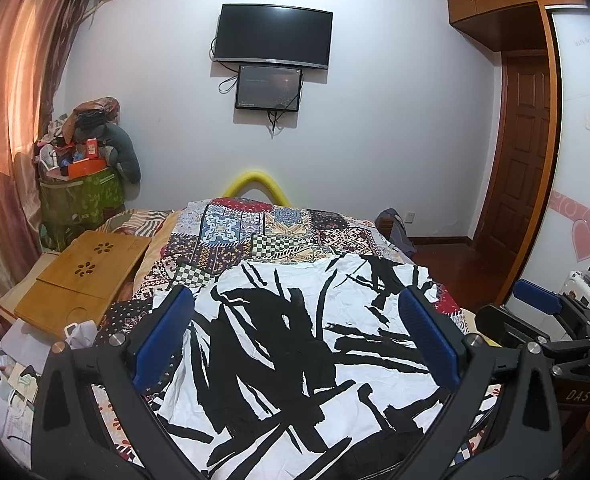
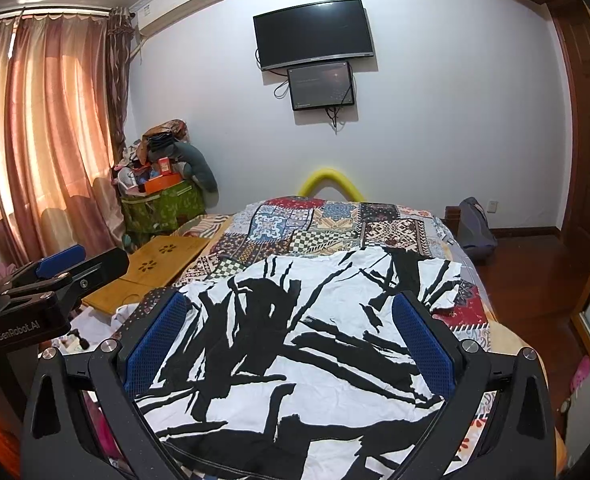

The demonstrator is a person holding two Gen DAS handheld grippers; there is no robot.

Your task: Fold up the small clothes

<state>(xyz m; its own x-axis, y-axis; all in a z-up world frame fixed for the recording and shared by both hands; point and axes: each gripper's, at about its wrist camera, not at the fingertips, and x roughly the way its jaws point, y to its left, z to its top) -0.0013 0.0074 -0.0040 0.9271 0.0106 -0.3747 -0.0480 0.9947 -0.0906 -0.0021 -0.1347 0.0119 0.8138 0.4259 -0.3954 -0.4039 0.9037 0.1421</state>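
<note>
The black-and-white garment (image 1: 295, 344) lies spread flat on the patchwork bedspread (image 1: 263, 236), on the near part of it, with no fold that I can see yet. My left gripper (image 1: 295, 332) hangs over the garment with fingers spread wide, gripping nothing. My right gripper (image 2: 291, 336) hangs over the garment too, equally spread and empty. I judge the folding is all still ahead.

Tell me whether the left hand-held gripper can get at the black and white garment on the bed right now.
Probably yes. The left hand-held gripper is open, with the black and white garment spread flat on the bed straight ahead between its fingers, and nothing lies on top of it.
</note>
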